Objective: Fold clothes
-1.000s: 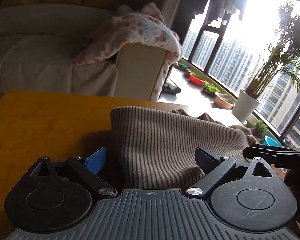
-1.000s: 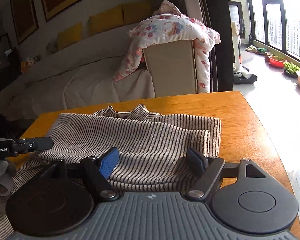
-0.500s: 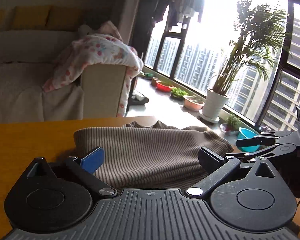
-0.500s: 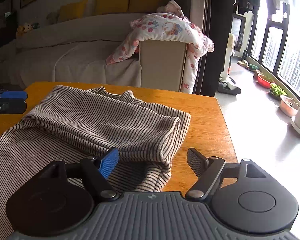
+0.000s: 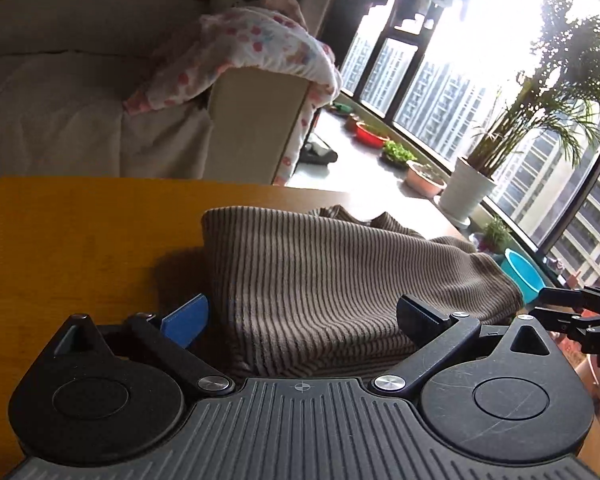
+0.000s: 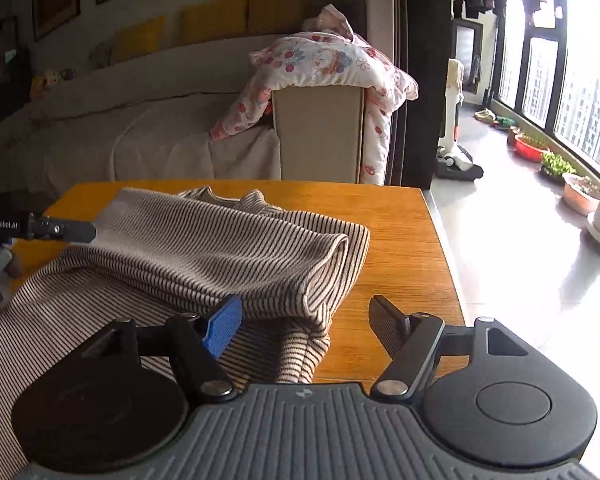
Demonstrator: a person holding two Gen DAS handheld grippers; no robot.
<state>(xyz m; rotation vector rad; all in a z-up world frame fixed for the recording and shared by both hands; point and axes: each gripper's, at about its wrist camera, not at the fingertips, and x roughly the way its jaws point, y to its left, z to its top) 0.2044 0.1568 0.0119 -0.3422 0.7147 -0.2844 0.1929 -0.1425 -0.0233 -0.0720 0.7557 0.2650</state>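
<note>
Where the striped sweater (image 6: pixel 220 256) drapes off the wooden table (image 6: pixel 396 232), its lower part is cut off; left gripper (image 5: pixel 300 312) and right gripper (image 6: pixel 304 320) both gape, holding nothing.

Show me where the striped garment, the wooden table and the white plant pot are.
striped garment (image 6: pixel 220 256): right wrist view, folded top layer.
wooden table (image 6: pixel 400 224): right wrist view, bare top.
white plant pot (image 5: pixel 466 192): left wrist view, side wall.

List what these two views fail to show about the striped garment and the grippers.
- Striped garment: its near part is hidden behind the right gripper body and cut off by the right view's left edge.
- Left gripper: the garment covers the space between its fingers; contact is unclear.
- Table under the garment: covered.
</note>
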